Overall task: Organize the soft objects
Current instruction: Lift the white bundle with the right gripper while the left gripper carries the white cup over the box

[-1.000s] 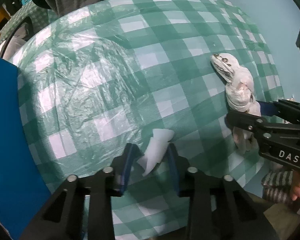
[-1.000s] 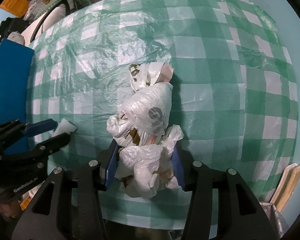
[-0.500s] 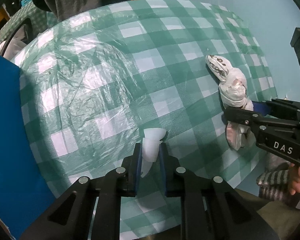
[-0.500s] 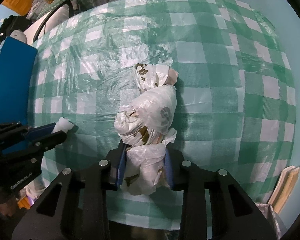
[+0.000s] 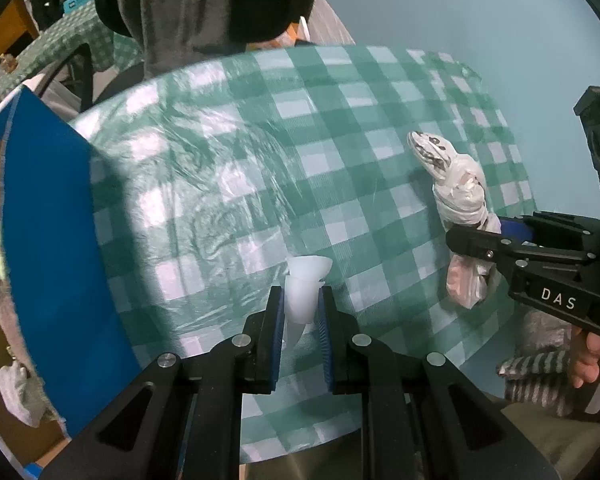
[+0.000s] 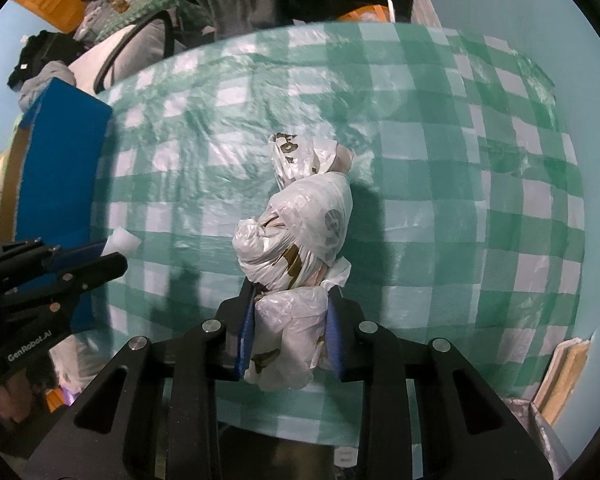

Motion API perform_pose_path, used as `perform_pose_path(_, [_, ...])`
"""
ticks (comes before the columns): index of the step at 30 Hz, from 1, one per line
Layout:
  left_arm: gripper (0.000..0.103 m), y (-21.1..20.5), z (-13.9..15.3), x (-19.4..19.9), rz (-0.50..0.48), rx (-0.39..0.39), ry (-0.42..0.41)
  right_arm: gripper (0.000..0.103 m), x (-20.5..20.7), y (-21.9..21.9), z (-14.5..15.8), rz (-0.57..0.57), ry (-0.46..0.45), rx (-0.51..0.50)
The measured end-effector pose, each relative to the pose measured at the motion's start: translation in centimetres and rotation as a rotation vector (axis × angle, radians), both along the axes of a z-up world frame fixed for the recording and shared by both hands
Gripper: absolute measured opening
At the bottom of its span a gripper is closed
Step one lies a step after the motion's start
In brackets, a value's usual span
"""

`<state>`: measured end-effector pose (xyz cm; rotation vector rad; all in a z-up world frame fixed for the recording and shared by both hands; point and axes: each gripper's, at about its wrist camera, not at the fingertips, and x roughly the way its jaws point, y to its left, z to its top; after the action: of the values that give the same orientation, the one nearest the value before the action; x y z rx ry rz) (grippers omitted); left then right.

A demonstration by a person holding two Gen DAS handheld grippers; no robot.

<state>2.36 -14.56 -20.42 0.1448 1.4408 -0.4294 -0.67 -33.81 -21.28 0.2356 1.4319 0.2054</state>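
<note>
From my left camera, the left gripper is clamped on a small white foam piece, just beside the blue box; I'd lift slowly, since the grip is near its tip.

From my right camera, the right gripper is clamped on the knotted plastic bag over the checked tablecloth. Its contents stay hidden, as does the box's inside.

Black jaws, blue pads, silver screws, striped sleeve, "DAS" marking.
</note>
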Motion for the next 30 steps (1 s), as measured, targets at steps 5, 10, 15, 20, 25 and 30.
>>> perform_pose_path(5, [0.016,0.1,1.6,-0.1,-0.001,0.024,-0.037,0.028,0.2,0.6,2.2,0.009,-0.032,0.012])
perform_pose_path(10, [0.016,0.8,3.5,-0.3,0.002,0.029,-0.067,0.028,0.5,1.6,4.1,0.016,-0.06,0.022])
perform_pose_path(15, [0.016,1.5,5.2,-0.4,0.018,0.026,-0.094,0.028,0.8,2.7,6.1,0.028,-0.091,0.034])
perform_pose_path(20, [0.016,2.9,6.8,-0.4,0.05,0.009,-0.113,0.028,1.0,4.0,7.7,0.046,-0.116,0.048])
perform_pose_path(25, [0.016,4.6,7.9,-0.3,0.084,0.0,-0.124,0.028,1.3,5.6,9.1,0.07,-0.141,0.067])
perform_pose_path(30, [0.016,6.5,8.8,-0.4,0.119,-0.009,-0.135,0.028,1.6,7.6,10.1,0.096,-0.157,0.081])
